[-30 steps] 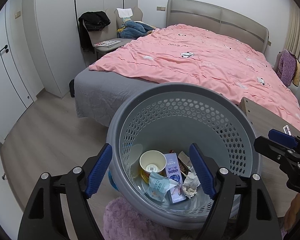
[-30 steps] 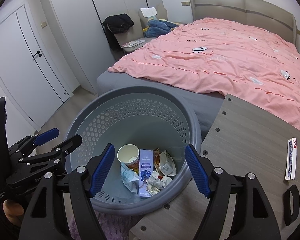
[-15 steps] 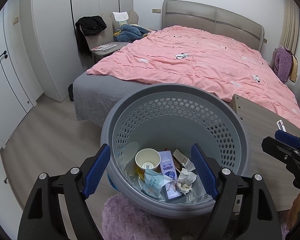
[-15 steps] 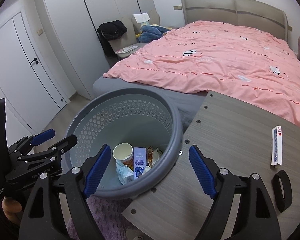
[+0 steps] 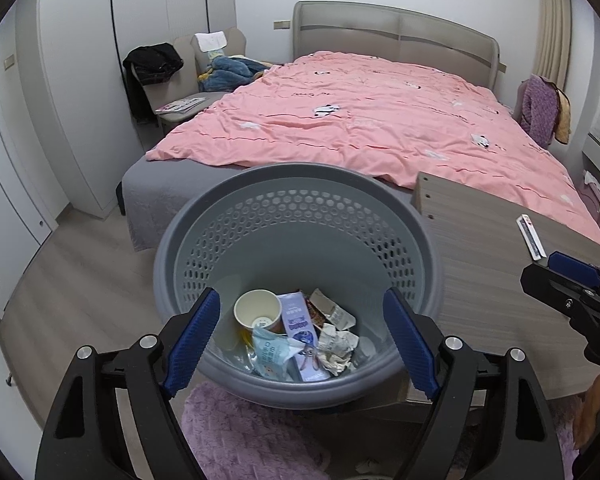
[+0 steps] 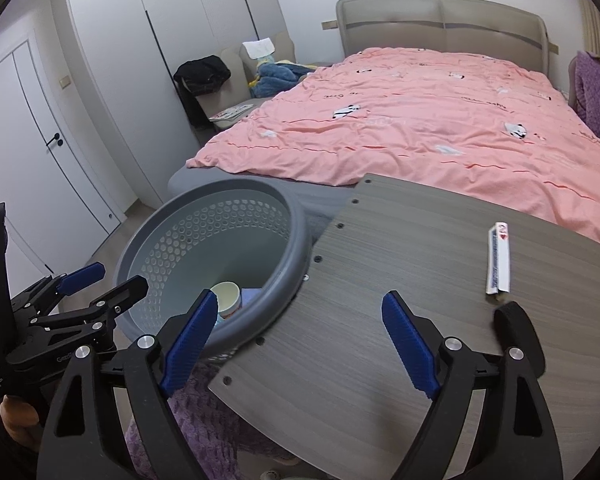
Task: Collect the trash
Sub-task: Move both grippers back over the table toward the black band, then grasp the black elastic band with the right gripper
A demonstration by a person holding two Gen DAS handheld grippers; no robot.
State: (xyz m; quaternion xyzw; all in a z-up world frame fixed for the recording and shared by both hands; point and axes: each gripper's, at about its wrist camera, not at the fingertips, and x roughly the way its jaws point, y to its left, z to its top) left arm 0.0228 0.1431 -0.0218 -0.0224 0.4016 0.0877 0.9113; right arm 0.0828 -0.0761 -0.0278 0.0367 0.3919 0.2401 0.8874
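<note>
Grey perforated basket on the floor between bed and table holds a paper cup, carton, and crumpled wrappers. Left gripper wide open, empty; right gripper just opened wider, empty.

One basket, one paper cup, two grippers.

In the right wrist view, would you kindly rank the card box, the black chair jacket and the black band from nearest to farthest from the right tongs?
1. Black band: on the table, just right of the right tongs.
2. Card box: farther up the table.
3. Black jacket: on the chair by the wardrobe.
</note>
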